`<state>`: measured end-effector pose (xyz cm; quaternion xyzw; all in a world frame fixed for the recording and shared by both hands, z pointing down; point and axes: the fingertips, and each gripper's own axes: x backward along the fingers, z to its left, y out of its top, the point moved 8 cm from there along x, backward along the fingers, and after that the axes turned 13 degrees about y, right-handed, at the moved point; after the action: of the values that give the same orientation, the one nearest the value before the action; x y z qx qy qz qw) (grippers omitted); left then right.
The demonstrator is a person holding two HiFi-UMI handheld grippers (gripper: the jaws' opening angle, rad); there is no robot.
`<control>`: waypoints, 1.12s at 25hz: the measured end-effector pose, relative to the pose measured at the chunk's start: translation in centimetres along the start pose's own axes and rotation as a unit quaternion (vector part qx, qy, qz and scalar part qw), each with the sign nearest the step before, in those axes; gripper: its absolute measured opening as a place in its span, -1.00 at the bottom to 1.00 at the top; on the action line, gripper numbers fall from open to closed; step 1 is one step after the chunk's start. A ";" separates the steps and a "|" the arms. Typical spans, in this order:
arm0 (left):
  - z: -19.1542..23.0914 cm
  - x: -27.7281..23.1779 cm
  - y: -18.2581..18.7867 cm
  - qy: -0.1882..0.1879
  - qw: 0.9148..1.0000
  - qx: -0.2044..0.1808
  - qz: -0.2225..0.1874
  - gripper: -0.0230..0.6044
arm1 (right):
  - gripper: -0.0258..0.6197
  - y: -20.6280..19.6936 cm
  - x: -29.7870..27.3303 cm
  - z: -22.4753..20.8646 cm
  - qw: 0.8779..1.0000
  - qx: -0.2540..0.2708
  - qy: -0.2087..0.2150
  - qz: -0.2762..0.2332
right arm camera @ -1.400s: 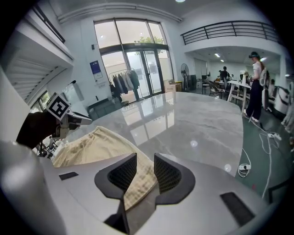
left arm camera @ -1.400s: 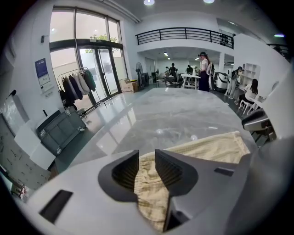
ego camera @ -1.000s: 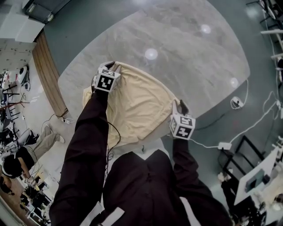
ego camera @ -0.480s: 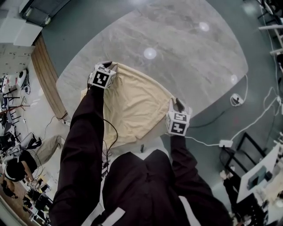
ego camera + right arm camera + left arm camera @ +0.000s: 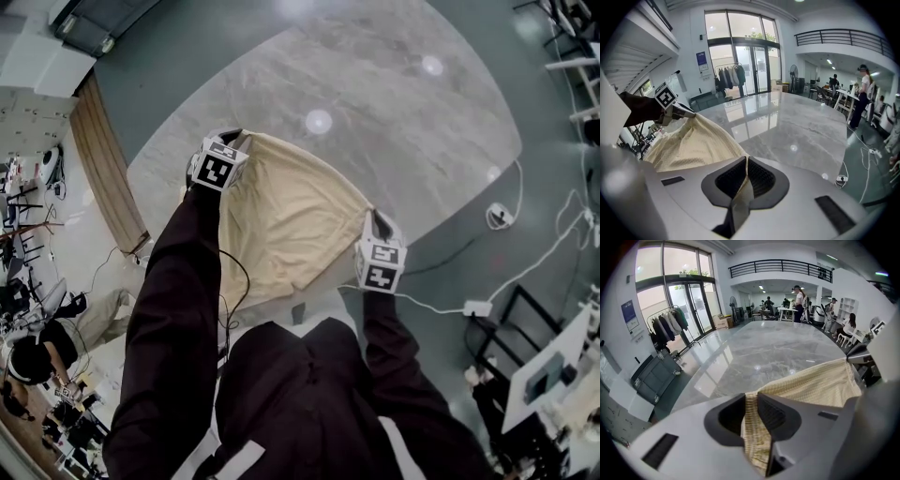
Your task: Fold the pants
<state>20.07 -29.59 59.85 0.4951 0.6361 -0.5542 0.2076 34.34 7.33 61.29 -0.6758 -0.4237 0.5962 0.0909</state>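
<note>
Pants [image 5: 291, 225]: lying at the tabletop's [image 5: 403, 103] near edge, far side stretching between left gripper [image 5: 751, 414] and right gripper [image 5: 746, 176], whose jaws have just been closing and are both pinching cloth. Risk: the right's thin corner pinch slipping under tension. Appearance: cream, waffle-textured, sagging slightly.

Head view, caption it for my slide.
Left gripper and right gripper, jaws just closing, each clamp the cream pants on the marble table.
</note>
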 end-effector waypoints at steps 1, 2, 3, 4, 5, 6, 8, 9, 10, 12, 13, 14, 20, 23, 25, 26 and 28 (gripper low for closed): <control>0.0 0.6 0.0 0.000 1.000 -0.002 -0.004 -0.68 | -0.87 0.2 0.5 0.3 1.000 0.003 -0.001 -0.004; 0.0 1.2 0.0 0.000 1.000 -0.003 -0.008 -0.68 | -0.87 0.3 1.1 0.7 1.000 0.007 -0.001 -0.009; 0.1 1.8 0.0 0.000 1.000 -0.003 -0.014 -0.68 | -0.87 0.4 1.7 1.2 1.000 0.010 -0.002 -0.013; 0.2 2.3 -0.1 0.000 1.000 -0.003 -0.020 -0.68 | -0.87 0.6 2.3 1.7 1.000 0.012 -0.002 -0.019; 0.5 2.9 -0.2 0.000 1.000 -0.002 -0.026 -0.68 | -0.87 0.7 2.8 2.3 1.000 0.016 -0.002 -0.024; 0.8 3.5 -0.3 0.001 1.000 -0.002 -0.031 -0.68 | -0.87 0.9 3.4 2.9 0.999 0.021 -0.002 -0.030; 1.3 4.7 -0.6 0.001 0.999 -0.001 -0.043 -0.68 | -0.87 1.1 4.7 4.0 0.999 0.029 -0.003 -0.039; 1.4 5.3 -0.8 0.000 0.999 0.001 -0.048 -0.68 | -0.87 1.2 5.4 4.6 0.998 0.034 -0.004 -0.043; 1.7 5.8 -1.0 -0.001 0.999 0.003 -0.054 -0.68 | -0.87 1.2 6.1 5.3 0.998 0.039 -0.004 -0.047; 2.2 6.8 -1.3 -0.003 0.997 0.008 -0.070 -0.68 | -0.87 1.6 7.6 6.8 0.997 0.047 -0.003 -0.057; 2.4 7.3 -1.4 -0.004 0.997 0.012 -0.080 -0.67 | -0.87 1.7 8.3 7.6 0.997 0.052 -0.002 -0.064; 2.7 7.8 -1.5 -0.006 0.996 0.017 -0.087 -0.67 | -0.87 1.7 9.0 8.4 0.996 0.058 -0.002 -0.070; 4.2 10.6 -3.2 -0.012 0.994 0.027 -0.104 -0.67 | -0.87 1.5 12.2 13.4 0.992 0.080 -0.002 -0.101; 4.9 11.7 -4.1 -0.013 0.993 0.023 -0.115 -0.67 | -0.87 1.3 13.1 15.8 0.990 0.081 0.005 -0.114; 5.6 12.3 -4.9 -0.018 0.993 0.027 -0.117 -0.67 | -0.87 1.2 13.6 17.2 0.989 0.086 0.006 -0.120; 5.9 12.5 -5.3 -0.022 0.992 0.031 -0.118 -0.67 | -0.87 1.2 13.9 18.0 0.989 0.088 0.006 -0.123; 6.6 13.0 -6.1 -0.031 0.991 0.038 -0.122 -0.67 | -0.87 1.1 14.5 19.6 0.988 0.089 0.008 -0.129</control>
<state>7.47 -29.80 50.34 0.4040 0.6635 -0.6140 0.1397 16.53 8.96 44.68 -0.6096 -0.4517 0.6094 0.2304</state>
